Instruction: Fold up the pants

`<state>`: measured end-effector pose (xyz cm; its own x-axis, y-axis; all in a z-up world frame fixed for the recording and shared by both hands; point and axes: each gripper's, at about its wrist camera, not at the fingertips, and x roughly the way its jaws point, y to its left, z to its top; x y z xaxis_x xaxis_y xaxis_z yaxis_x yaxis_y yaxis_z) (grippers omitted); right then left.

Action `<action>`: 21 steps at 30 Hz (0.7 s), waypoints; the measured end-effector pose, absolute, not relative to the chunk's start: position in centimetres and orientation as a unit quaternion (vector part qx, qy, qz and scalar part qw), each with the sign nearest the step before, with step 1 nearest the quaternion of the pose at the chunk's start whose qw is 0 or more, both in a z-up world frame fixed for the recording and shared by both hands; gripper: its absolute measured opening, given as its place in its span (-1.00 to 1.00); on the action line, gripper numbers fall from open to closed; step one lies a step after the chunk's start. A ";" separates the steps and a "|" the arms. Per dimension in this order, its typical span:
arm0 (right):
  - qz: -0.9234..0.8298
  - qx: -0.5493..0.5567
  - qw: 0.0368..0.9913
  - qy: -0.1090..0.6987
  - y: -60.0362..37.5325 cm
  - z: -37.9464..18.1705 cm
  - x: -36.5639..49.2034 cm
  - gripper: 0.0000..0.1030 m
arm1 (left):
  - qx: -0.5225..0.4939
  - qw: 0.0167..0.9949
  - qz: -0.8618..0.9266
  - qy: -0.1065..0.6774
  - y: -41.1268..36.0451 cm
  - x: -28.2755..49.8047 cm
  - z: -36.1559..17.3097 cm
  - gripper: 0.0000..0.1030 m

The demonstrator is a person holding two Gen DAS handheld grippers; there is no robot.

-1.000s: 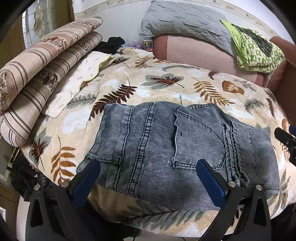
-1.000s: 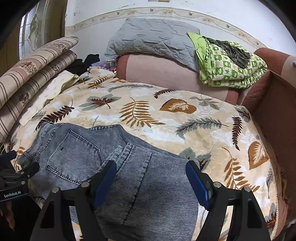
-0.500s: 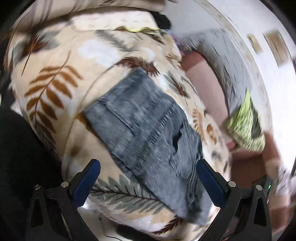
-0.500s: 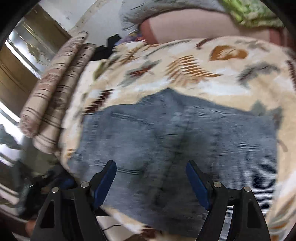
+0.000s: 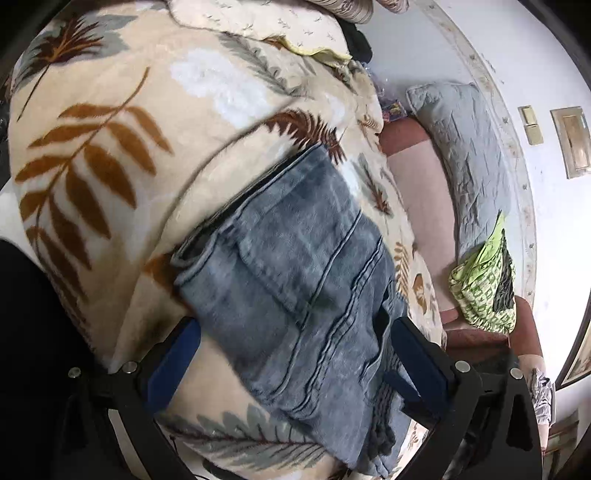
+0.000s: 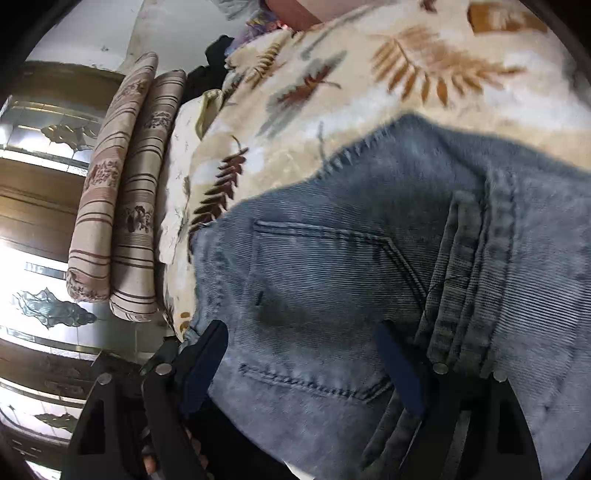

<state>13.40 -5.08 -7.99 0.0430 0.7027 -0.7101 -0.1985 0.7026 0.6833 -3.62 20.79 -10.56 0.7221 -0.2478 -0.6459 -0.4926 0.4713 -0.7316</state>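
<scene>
- Two grippers over one pair of folded grey-blue denim pants, spread on a leaf-print blanket covering a bed.
- Pants lying at the near edge of the bed, lower hem draping slightly over that edge; back pocket facing up in the right wrist view, thick stitched seams running lengthwise in the left wrist view.
- Left gripper tilted down at the near edge, blue-padded fingers wide apart, denim seen between them; contact with the cloth not clear, nothing clamped.
- Right gripper also angled down over the pocket area, fingers spread wide, jaws just opened a little further, denim lying between them with no pinch visible; left finger near the waistband corner at the bed's edge.
- Braided drawstring hanging at the lower end of the pants in the left wrist view.
- Striped rolled bedding stacked along the far-left side of the bed, pale quilted pad beside it.
- Grey quilted pillow and green patterned cloth resting on a pink sofa back past the far edge of the bed.
- Fingertips of a hand just visible beneath the right gripper's frame.
</scene>
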 end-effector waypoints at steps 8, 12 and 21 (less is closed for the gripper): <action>0.346 0.262 0.644 0.630 -3.6 -10.8 13.7 0.82 | -0.468 0.793 0.098 0.378 20.9 -2.8 -9.8 0.26; 0.359 0.280 0.664 0.594 -6.3 -7.0 12.5 0.82 | -0.438 0.799 0.119 0.395 21.0 -2.1 -9.7 -0.47; 0.262 0.304 0.732 0.550 -19.6 -7.2 8.4 0.82 | -0.408 0.819 0.132 0.382 19.8 -1.7 -7.0 -0.71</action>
<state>8.45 -19.56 -7.22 0.2572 0.7188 -0.6458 -0.0492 0.6772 0.7341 -1.67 19.82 -7.02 0.6740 -0.0954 -0.7325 -0.5268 0.6331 -0.5671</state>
